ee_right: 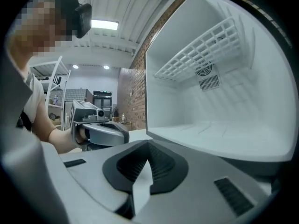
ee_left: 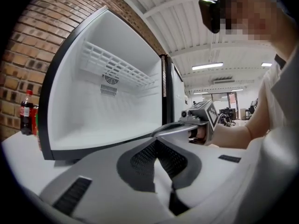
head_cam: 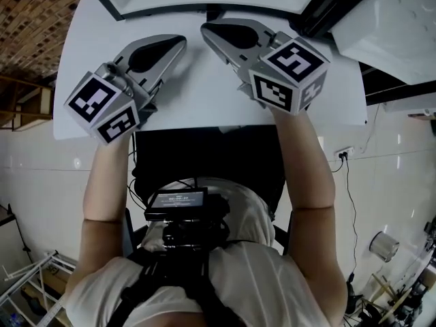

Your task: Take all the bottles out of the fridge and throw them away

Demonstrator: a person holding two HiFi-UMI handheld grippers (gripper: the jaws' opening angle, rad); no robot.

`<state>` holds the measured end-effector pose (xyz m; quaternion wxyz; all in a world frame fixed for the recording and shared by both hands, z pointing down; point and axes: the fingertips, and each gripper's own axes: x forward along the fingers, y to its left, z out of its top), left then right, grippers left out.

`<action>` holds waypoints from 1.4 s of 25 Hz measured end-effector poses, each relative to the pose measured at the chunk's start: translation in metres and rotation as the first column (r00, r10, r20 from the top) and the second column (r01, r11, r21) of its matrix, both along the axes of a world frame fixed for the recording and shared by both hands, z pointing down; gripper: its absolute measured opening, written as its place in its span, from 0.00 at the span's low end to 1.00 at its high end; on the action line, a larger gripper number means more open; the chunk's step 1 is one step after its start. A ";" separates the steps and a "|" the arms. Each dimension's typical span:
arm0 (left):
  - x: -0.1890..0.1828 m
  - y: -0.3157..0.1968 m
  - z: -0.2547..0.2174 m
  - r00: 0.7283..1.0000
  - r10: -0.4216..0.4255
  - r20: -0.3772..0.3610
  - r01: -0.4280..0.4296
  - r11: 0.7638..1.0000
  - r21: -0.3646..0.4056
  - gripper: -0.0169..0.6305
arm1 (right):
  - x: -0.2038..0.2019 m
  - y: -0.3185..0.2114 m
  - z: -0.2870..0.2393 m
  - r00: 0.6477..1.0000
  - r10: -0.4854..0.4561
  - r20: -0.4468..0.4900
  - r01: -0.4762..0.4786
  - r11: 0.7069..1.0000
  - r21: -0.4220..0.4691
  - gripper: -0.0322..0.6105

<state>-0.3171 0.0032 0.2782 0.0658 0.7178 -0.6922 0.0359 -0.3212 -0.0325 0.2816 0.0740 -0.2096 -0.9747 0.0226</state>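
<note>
Left gripper (head_cam: 178,41) and right gripper (head_cam: 208,29) both pinched shut, empty, above table (head_cam: 204,104); fridge (ee_left: 93,111) cavity looks bare; cola bottle (ee_left: 26,112) stands outside it, near the table's brick-wall edge; jaws should be spread before the approach.

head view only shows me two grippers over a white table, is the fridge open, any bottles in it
Observer: Open. The fridge is bare white inside, just a wire rack up top, no bottles showing.
Operator: any bottles outside it
Observer: One dark soda bottle with a red cap stands left of the fridge, by the brick wall.
Operator: grippers holding anything
Observer: No, the left gripper and the right gripper are both shut and empty.
</note>
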 end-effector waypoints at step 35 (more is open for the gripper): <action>-0.014 -0.018 0.008 0.999 -0.021 -0.024 0.020 0.997 -0.073 0.04 | -0.008 0.003 0.001 0.999 0.033 -0.043 -0.033 0.999 -0.002 0.05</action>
